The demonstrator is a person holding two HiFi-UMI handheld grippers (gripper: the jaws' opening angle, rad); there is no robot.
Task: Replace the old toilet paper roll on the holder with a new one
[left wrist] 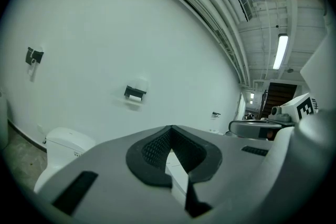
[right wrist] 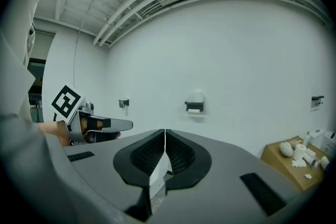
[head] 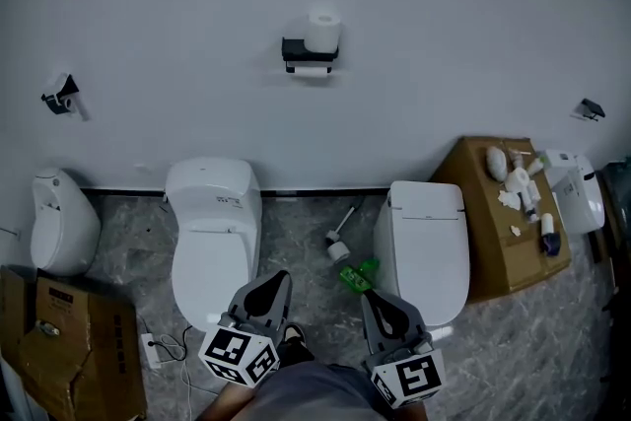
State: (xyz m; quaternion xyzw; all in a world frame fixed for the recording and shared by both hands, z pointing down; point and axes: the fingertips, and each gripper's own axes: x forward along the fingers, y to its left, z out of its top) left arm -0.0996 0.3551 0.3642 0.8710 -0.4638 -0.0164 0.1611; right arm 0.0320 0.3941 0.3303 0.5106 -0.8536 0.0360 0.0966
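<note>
A black toilet paper holder hangs on the white wall, far ahead of me. A full white roll stands on top of it, and a thin remnant of paper shows on the bar below. The holder is small in the left gripper view and likewise small as the holder in the right gripper view. My left gripper and right gripper are low in the head view, both shut with nothing between the jaws, well short of the wall.
Two white toilets stand below the holder, with a toilet brush and a green object on the floor between them. A cardboard box with bottles is at right, another box at left. A urinal stands far left.
</note>
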